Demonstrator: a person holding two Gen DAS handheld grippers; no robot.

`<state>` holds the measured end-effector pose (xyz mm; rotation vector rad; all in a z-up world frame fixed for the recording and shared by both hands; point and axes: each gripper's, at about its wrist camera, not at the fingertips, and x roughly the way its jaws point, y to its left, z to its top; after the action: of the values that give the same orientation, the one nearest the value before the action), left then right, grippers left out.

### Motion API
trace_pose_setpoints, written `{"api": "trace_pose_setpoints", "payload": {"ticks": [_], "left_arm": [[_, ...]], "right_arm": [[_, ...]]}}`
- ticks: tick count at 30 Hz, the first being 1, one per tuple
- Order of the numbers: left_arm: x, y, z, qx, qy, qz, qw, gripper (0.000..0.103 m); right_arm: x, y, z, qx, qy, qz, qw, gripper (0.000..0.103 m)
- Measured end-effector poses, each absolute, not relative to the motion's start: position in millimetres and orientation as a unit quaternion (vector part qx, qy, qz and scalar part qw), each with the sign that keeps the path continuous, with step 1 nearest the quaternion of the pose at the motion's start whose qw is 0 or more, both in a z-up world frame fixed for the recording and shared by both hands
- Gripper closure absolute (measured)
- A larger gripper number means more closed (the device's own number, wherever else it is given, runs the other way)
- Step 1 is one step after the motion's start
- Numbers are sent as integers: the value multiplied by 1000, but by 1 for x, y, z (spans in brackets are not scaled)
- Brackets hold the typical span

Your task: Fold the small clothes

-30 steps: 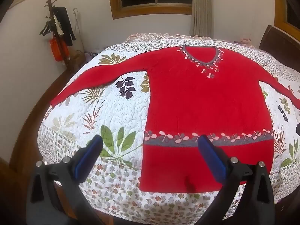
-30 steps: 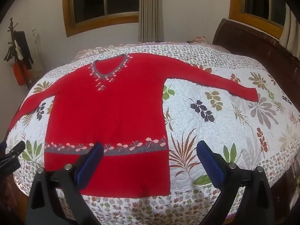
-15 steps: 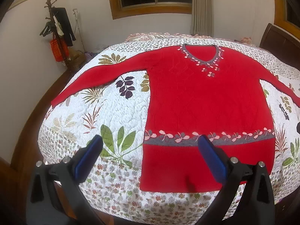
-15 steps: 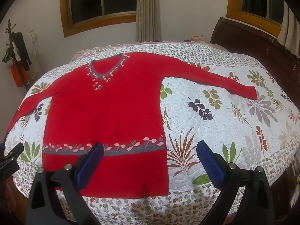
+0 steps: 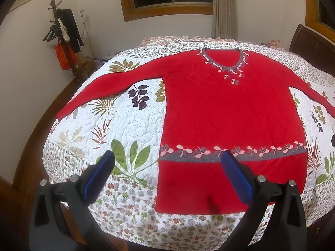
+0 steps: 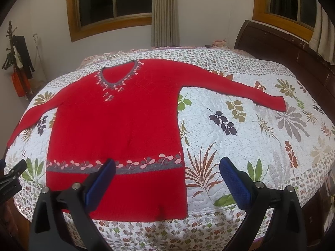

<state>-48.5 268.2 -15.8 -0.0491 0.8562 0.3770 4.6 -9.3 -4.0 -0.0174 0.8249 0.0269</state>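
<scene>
pre-fold: red sweater (image 5: 230,115) flat on quilt (image 5: 129,129), sleeves out at 9 and 3, left gripper (image 5: 167,169) and right gripper (image 6: 167,173) both spread empty above hem; next probably pinch a sleeve cuff, fold inward

one sweater (image 5: 230,113), one quilt (image 5: 129,129), two windows (image 6: 113,0)

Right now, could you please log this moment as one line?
red sweater flat, unfolded on quilt | left gripper open | right gripper open | no contact
</scene>
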Motion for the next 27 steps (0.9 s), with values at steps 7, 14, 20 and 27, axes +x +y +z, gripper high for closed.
{"api": "trace_pose_setpoints", "payload": {"ticks": [7,14,20,27], "left_arm": [[-48,268,-16,-22,413,182,892,3],[-48,268,-17,-22,414,182,891,3],[-47,267,-17,-21,414,182,892,3],[-47,267,-17,-21,415,183,891,3]], "right_arm": [[6,-9,-5,-8,402,14,915,4],[7,-10,-5,-8,401,14,916,4],[7,-10,-5,-8,399,13,917,4],[7,-11,-5,-7,399,14,917,4]]}}
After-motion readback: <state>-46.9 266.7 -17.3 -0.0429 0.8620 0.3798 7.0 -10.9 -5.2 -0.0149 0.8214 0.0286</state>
